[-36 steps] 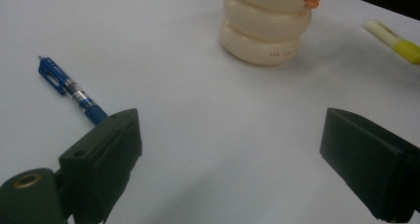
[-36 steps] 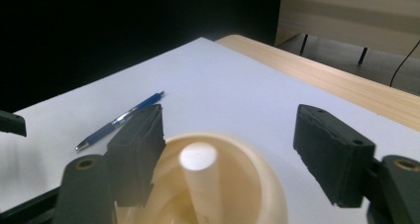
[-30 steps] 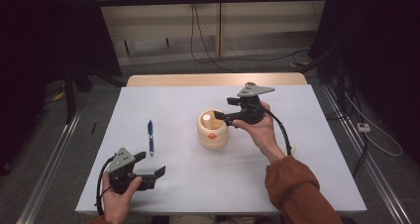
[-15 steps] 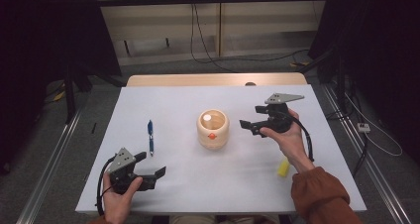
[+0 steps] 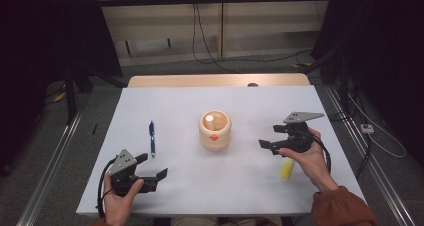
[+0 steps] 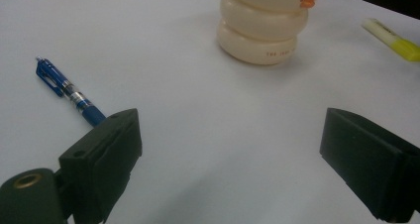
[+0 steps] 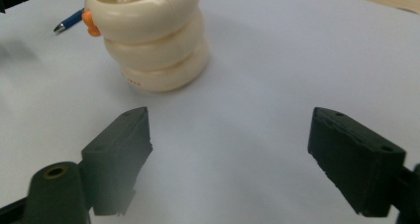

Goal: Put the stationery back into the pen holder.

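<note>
A cream ribbed holder (image 5: 215, 131) stands mid-table with an orange mark on its front and something pale inside it. A blue pen (image 5: 151, 138) lies to its left, and a yellow highlighter (image 5: 286, 169) lies near the right hand. My right gripper (image 5: 268, 137) hovers right of the holder, open, pointing at it; its jaws have just been closing a little with nothing between them. The right gripper view shows the holder (image 7: 153, 40) ahead of the empty jaws (image 7: 230, 154). My left gripper (image 5: 154, 168) rests at the near left, open and empty (image 6: 228, 159), with the pen (image 6: 69, 87) beside its left jaw.
A white sheet (image 5: 225, 186) covers the table, and a strip of bare wood (image 5: 215, 80) shows at the far edge. Cables lie on the floor behind the table. The highlighter (image 6: 393, 40) lies right of the holder (image 6: 262, 28) in the left gripper view.
My right gripper has drawn back from the holder's rim to the right and nearer the front edge. The highlighter has come into sight from under the forearm. The left gripper has stayed put.
</note>
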Motion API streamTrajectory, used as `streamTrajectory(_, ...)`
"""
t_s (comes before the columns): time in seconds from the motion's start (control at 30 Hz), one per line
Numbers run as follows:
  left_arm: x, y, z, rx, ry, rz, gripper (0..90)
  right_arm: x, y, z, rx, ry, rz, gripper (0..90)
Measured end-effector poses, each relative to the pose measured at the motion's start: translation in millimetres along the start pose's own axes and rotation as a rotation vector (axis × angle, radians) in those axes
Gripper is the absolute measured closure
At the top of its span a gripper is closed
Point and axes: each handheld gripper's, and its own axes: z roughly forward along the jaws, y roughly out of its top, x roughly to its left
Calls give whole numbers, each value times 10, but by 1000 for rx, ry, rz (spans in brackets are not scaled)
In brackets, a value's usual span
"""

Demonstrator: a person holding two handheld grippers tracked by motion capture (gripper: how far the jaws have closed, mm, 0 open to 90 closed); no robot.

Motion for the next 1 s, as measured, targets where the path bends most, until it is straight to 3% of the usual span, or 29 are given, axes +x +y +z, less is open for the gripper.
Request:
streamTrajectory(0.27,-3,0,-2,0,-3,-2,91,-21,-192,-145,7,-37,-1,273)
streamTrajectory(0.37,-3,2,-3,1,-6,1,91,-18,-253,-192,-1,-42,-13,365)
streamTrajectory(0.5,-5,5,-6,2,-6,2,91,-14,-343,-264,-12,11,-13,585)
streamTrajectory(0.63,-5,5,-6,2,-6,1,91,44,-420,-321,7,42,-56,674)
streamTrajectory(0.7,-6,5,-4,0,-8,2,91,66,-470,-327,16,89,-43,734)
streamTrajectory(0.8,-7,8,0,1,-9,1,91,91,-531,-339,43,98,-2,895)
streamTrajectory(1.0,-1,14,15,2,-14,1,91,196,-557,-290,106,12,-14,900)
